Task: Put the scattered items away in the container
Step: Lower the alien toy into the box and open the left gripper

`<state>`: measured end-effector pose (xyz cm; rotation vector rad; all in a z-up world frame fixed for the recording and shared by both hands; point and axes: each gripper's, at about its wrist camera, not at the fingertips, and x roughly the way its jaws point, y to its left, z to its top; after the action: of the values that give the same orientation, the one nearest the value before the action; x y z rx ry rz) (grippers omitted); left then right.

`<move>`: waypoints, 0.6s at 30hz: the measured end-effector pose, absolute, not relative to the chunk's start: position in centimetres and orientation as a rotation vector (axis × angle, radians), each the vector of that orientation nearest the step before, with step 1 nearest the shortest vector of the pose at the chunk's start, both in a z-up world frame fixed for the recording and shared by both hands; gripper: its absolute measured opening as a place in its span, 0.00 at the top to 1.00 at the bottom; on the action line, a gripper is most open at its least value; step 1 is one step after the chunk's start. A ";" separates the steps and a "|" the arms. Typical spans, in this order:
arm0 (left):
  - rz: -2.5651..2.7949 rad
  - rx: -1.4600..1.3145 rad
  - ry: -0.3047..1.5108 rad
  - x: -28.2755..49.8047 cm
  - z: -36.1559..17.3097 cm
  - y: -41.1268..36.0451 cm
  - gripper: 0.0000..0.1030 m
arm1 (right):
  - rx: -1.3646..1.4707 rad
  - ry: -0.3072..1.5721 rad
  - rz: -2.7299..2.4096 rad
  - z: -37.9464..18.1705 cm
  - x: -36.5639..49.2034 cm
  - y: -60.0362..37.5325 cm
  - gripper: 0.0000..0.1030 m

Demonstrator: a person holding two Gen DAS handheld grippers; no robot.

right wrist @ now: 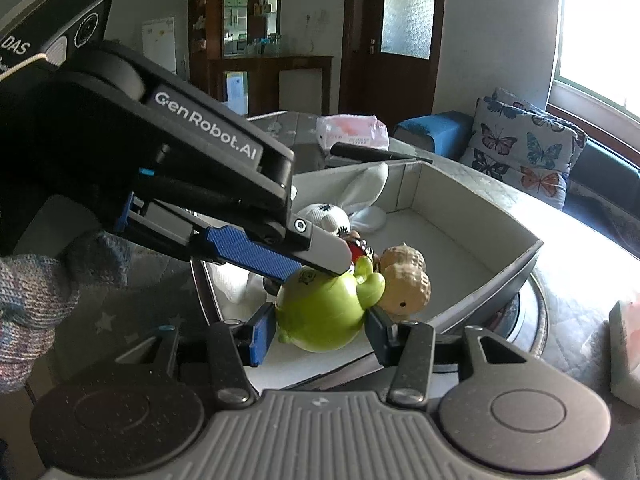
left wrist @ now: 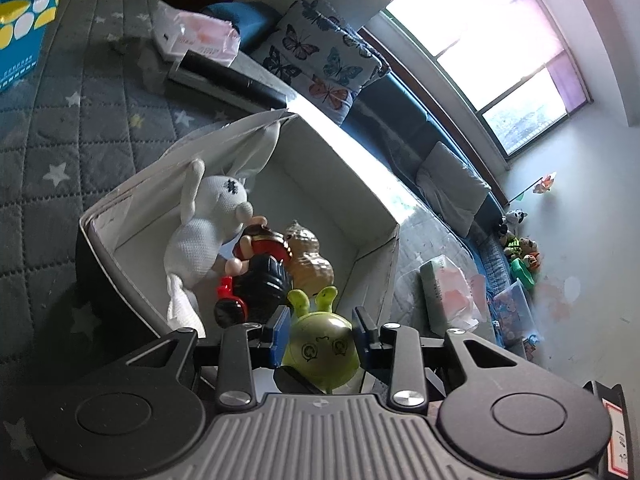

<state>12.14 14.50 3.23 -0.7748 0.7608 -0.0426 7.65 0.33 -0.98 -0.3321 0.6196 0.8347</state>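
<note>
1. Left tongs (left wrist: 320, 330) straddle the green toy (left wrist: 320, 350). In the right wrist view one left finger (right wrist: 276, 254) rests on top of the toy; I can't tell if the other pad grips it.
2. Right tongs (right wrist: 316, 330) bracket the same green toy (right wrist: 324, 308) from the near side, pads just beside its flanks. Contact unclear, so I can't tell if they're clamping.
3. Toy sits over the near end of the white box (left wrist: 348, 160), just above or on the floor; can't tell which.
4. Already inside: white knitted bunny (left wrist: 208, 224), red-and-black figure (left wrist: 260, 276), tan peanut toy (left wrist: 310, 256).
5. Key relation: the toy is dead centre between both pairs of tongs, antennae pointing away from them toward the peanut toy, which touches it.
6. My read: it's the drop-off step. Widen and back out toward the near wall (right wrist: 496, 284).
</note>
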 end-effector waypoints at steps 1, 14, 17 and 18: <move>-0.040 -0.773 0.764 12.1 3.2 14.5 0.66 | -0.336 0.621 0.834 -1.0 7.7 0.4 0.52; -0.030 -0.734 0.790 12.5 2.9 14.2 0.68 | -0.405 0.658 0.867 -1.0 8.4 1.3 0.52; -0.025 -0.721 0.794 12.6 2.9 14.0 0.68 | -0.418 0.675 0.872 -0.9 8.5 1.5 0.52; -0.024 -0.719 0.795 12.6 2.9 14.0 0.68 | -0.425 0.675 0.872 -0.8 8.5 1.5 0.52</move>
<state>12.56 13.98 2.90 -0.7191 0.7948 -0.0242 8.50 1.50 -0.82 -0.4253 0.6748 0.8718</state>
